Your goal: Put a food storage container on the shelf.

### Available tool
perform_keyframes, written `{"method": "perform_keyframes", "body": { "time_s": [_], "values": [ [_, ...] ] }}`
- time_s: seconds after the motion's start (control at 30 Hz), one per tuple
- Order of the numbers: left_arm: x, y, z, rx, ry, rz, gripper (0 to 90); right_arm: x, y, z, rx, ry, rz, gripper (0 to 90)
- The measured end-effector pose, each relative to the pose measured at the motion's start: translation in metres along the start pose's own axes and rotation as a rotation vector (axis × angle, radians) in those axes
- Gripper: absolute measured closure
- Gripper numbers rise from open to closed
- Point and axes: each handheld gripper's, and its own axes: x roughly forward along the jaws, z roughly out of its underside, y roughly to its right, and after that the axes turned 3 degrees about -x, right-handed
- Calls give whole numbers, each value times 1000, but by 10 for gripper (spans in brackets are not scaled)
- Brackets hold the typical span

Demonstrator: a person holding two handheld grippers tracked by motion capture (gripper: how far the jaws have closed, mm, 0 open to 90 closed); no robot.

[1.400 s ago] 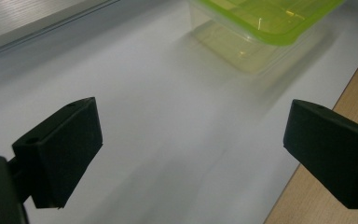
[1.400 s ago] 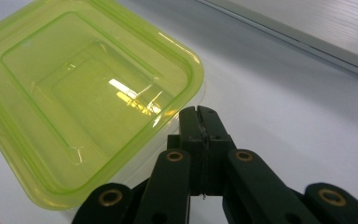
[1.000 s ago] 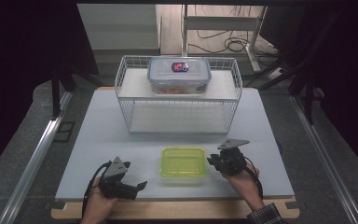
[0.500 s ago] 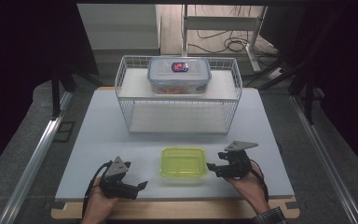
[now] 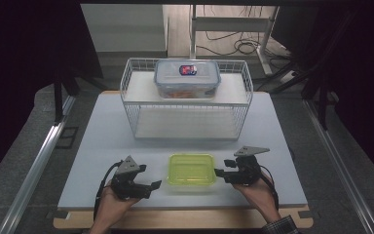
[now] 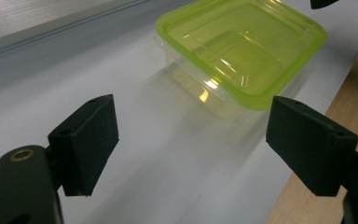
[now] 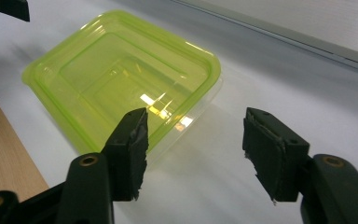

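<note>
My left gripper (image 5: pixel 152 185) and right gripper (image 5: pixel 219 172), jaws just narrowing yet empty, flank the green-lidded container (image 5: pixel 191 169) at nine and three o'clock; lifting remains.

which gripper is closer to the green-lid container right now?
Right. The right gripper sits just off the green-lid container's right edge, jaws open. The left gripper is off its lower-left corner, slightly farther away, jaws also open, nothing between them.

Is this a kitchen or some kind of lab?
Probably a lab or recording room, not a kitchen: a white table among dark curtains, cables on the floor, and a wire rack with food boxes set out for practice.
</note>
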Motion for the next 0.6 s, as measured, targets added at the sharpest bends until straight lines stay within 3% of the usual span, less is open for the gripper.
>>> {"method": "perform_keyframes", "body": {
  "time_s": [0.17, 0.37, 0.6],
  "values": [
    [2, 0, 4, 32, -9, -21, 151, 3, 3, -2, 46, 0, -25, 486],
    [2, 1, 11, 62, -20, -38, 118, 11, 12, -3, 170, 16, -90, 502],
    [-2, 1, 20, 81, -36, -57, 103, 18, 17, -3, 264, 16, -125, 519]
  ]
}}
